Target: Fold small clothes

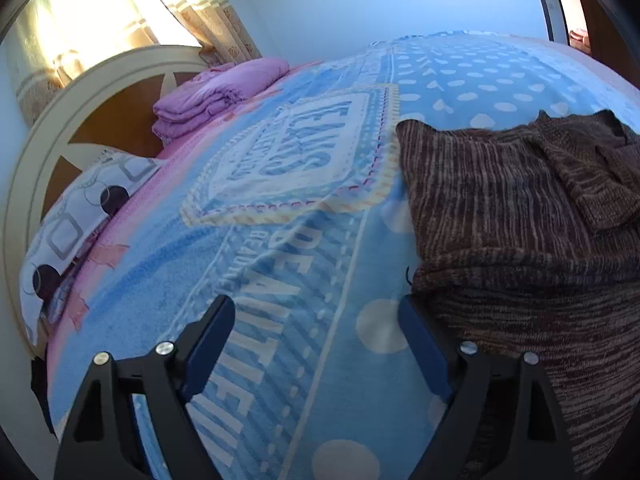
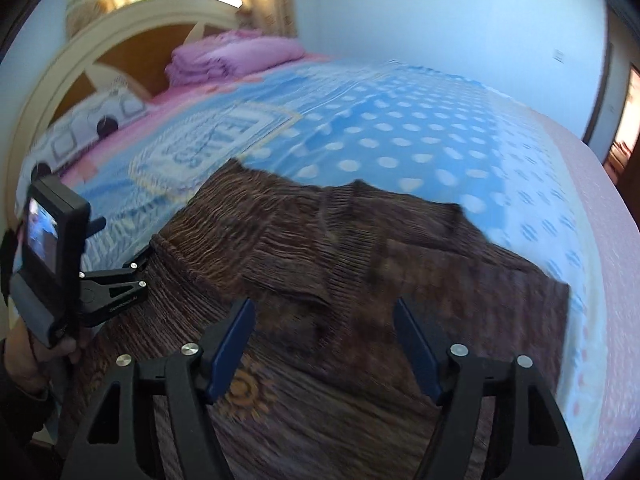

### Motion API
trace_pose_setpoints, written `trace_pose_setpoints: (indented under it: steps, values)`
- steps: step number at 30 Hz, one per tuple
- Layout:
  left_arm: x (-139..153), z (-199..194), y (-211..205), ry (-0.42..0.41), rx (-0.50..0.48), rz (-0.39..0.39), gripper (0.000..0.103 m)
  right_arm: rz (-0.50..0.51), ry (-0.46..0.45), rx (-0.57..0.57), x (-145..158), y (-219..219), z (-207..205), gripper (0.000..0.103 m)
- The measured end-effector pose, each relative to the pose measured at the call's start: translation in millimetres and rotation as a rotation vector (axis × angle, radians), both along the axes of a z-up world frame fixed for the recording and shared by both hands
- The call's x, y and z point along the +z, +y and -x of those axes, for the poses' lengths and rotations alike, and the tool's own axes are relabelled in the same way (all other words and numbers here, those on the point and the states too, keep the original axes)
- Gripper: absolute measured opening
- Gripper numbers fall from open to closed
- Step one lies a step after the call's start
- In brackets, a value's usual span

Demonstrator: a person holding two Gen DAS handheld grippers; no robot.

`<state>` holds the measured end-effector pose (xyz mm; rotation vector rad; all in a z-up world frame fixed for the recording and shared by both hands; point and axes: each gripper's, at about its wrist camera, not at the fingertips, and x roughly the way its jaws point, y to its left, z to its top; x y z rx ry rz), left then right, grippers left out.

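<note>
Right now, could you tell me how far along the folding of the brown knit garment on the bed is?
Partly done: the brown knit garment lies on the blue blanket with one layer already turned over itself. Nothing is in hand: the left gripper and right gripper both stand open and empty. The remaining folds are still to do.

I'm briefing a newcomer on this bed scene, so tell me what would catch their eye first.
The dark brown striped knit sweater stands out first, lying partly folded across the near side of the bed. Under it spreads the bright blue blanket with white dots and large lettering. By the curved cream headboard sits a stack of folded purple bedding.
</note>
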<state>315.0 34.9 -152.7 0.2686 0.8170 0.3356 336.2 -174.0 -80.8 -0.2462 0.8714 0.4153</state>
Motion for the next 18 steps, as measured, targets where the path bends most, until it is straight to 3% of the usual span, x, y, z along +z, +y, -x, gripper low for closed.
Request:
trace_pose_setpoints:
  steps: [3,5,7,10,15,17,18]
  values:
    - [-1.8,-0.3,-3.0,0.000,0.000,-0.011,0.088,0.062,0.028,0.031,-22.1,31.8,-13.6,0.068]
    - [-2.5,0.1,-6.2,-0.004,0.000,-0.028,0.088,0.106,0.030,0.035,-36.4,44.6,-19.7,0.054]
    - [-3.4,0.4,-9.1,-0.008,0.000,-0.042,0.088,0.129,0.030,0.015,-43.1,46.8,-24.8,0.027]
    - [-3.1,1.3,-6.9,-0.009,0.001,-0.033,0.089,0.070,0.017,-0.049,-34.7,28.4,-31.5,0.013]
    - [-3.7,1.1,-6.4,-0.011,0.006,-0.033,0.090,0.043,-0.004,-0.217,-17.8,-20.8,-51.5,0.013]
    - [-3.4,1.0,-6.5,-0.012,0.008,-0.039,0.091,-0.021,0.009,-0.226,-12.2,-35.1,-51.6,0.013]
    - [-3.6,0.9,-6.5,-0.013,0.009,-0.041,0.091,-0.046,0.013,-0.214,-9.6,-35.5,-49.7,0.024]
